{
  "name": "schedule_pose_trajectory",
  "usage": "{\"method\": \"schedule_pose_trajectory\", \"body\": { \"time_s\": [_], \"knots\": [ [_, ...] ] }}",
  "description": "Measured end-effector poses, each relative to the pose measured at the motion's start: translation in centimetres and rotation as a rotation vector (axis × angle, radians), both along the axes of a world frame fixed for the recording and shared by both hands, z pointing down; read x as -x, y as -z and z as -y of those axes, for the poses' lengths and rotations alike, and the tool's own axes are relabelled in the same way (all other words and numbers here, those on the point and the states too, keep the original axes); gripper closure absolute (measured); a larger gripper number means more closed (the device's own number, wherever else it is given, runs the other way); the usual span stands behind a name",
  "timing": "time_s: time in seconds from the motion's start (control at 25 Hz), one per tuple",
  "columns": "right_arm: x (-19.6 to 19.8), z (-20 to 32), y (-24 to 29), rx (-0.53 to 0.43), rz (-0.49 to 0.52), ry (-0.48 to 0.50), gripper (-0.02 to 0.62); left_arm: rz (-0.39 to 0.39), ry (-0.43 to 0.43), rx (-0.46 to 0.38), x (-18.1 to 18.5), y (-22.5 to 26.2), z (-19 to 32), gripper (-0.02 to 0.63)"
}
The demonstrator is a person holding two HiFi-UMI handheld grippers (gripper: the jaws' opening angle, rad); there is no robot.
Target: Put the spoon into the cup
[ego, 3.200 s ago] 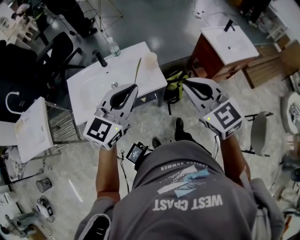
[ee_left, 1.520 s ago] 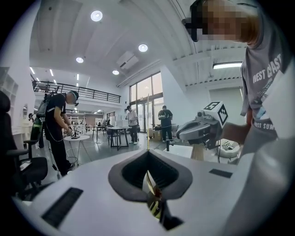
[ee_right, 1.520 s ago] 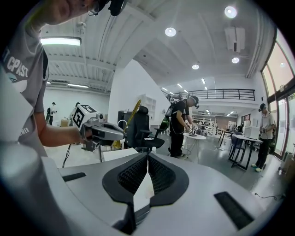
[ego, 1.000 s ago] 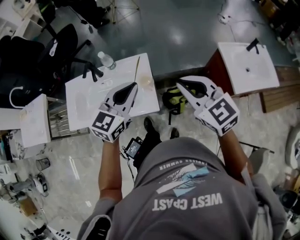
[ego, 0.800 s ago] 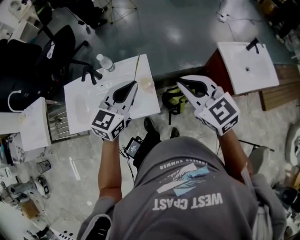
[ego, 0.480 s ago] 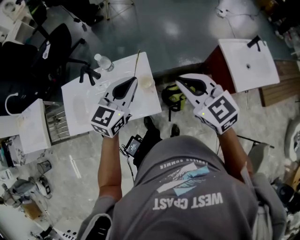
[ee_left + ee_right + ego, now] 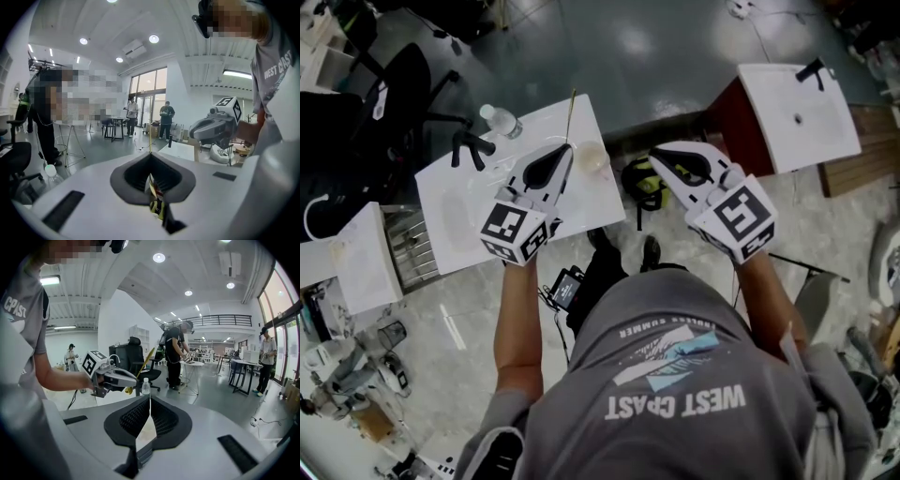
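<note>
My left gripper [image 7: 565, 152] is shut on a thin golden spoon [image 7: 571, 117] that sticks out past its tips over the white table [image 7: 455, 220]. A pale cup [image 7: 592, 157] stands on the table just right of those jaws. In the left gripper view the spoon [image 7: 150, 140] shows as a fine yellow line rising from the closed jaws. My right gripper [image 7: 656, 156] is held off the table's right edge, shut with nothing in it. In the right gripper view the left gripper [image 7: 123, 377] holds the spoon [image 7: 143, 362] tilted up.
A clear water bottle [image 7: 499, 120] and a black faucet-like fitting [image 7: 469, 148] sit at the table's back left. A green bag [image 7: 642, 183] lies on the floor between the grippers. A second white sink top [image 7: 797, 103] stands at the right, a black chair [image 7: 389, 89] at the left.
The head camera has drifted, so the table sits slightly lower-left in view. Both grippers keep nearly the same pose; the left stays shut on the spoon beside the cup.
</note>
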State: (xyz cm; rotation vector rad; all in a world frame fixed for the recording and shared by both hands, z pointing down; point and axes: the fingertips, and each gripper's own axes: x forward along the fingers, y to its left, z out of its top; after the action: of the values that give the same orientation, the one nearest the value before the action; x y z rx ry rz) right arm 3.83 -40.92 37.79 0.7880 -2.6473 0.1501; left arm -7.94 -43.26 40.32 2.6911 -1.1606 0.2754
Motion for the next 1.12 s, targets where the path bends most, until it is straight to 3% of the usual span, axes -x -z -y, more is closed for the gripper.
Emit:
{"method": "schedule_pose_trajectory", "body": {
  "time_s": [1.12],
  "knots": [
    [4.1,0.9,-5.4,0.128,-0.058,-0.014,0.561,-0.031,-0.032,0.108,1.8,-10.2,3.8,0.606]
  ]
}}
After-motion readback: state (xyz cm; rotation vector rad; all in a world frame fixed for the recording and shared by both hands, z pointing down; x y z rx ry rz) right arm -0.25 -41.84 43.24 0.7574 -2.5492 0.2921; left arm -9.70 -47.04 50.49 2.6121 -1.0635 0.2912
